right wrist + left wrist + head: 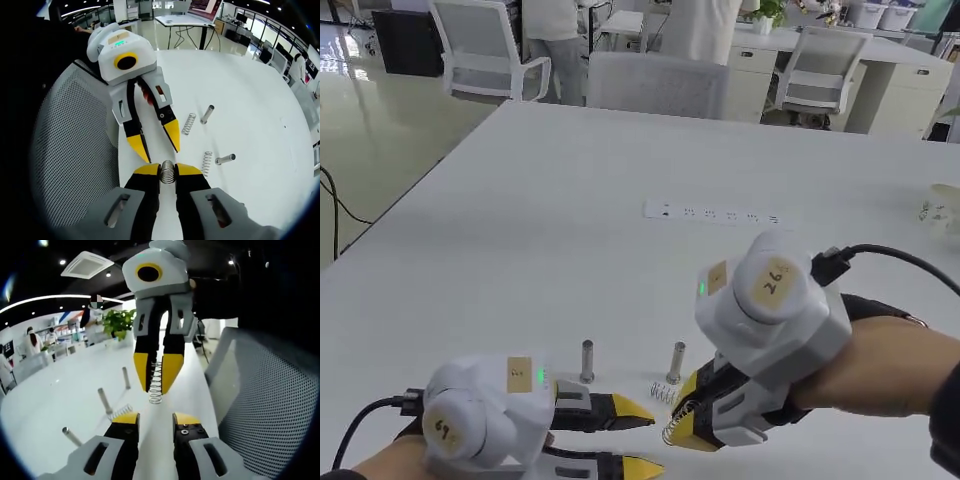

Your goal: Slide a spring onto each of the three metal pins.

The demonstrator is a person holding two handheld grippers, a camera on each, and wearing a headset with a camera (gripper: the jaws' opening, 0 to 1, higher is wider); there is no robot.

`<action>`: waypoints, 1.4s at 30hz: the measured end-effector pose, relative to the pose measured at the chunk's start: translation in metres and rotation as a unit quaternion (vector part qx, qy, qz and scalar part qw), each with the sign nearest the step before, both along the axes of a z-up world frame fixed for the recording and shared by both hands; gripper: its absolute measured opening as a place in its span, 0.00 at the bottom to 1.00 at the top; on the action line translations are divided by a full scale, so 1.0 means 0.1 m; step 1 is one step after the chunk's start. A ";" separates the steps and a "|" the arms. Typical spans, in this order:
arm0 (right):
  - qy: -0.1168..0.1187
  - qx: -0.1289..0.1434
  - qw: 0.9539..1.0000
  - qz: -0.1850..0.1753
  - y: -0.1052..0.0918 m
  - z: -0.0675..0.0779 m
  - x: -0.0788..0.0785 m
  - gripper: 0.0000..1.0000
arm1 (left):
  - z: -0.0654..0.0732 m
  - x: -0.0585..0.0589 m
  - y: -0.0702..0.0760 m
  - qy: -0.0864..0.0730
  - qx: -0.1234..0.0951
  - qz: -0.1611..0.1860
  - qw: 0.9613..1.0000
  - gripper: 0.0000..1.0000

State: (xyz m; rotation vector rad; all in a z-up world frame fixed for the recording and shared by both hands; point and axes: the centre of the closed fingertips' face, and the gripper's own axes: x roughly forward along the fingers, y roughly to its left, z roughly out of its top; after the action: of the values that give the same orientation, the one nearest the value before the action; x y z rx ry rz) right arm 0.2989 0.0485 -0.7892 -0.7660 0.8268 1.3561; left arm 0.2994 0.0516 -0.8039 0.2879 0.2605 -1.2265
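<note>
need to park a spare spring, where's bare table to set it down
Bare: the stretch of white table between the power strip and the metal pins, and left of the pins toward its edge. Crowded: the near edge, where pins, a loose spring, the left gripper and the right gripper clamping a spring bunch together.

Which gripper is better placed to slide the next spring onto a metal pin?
Right. The right gripper clamps a small coiled metal spring in its jaws, and an upright silver metal pin stands just beside it. The left gripper has open jaws holding nothing.
</note>
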 end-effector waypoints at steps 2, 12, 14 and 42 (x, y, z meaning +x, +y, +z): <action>-0.001 0.000 1.000 -0.004 -0.03 0.00 0.02 0.09 | 0.00 0.00 0.02 0.000 0.000 0.004 1.000 0.21; -0.004 -0.004 1.000 -0.026 -0.20 0.02 0.14 0.09 | -0.02 0.05 0.15 0.006 -0.010 0.033 0.999 0.27; -0.005 -0.006 1.000 -0.030 -0.23 0.02 0.17 0.09 | -0.03 0.06 0.18 0.007 -0.012 0.038 0.999 0.28; -0.031 -0.022 0.996 -0.078 -0.65 0.21 0.56 0.09 | -0.08 0.22 0.68 0.013 -0.019 0.129 0.991 0.50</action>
State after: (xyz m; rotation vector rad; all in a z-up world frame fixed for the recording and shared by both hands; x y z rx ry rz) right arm 0.3553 -0.0167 -0.7682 -0.7594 0.8518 1.1725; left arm 0.3209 0.1200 -0.8118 0.1974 0.2875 -0.9790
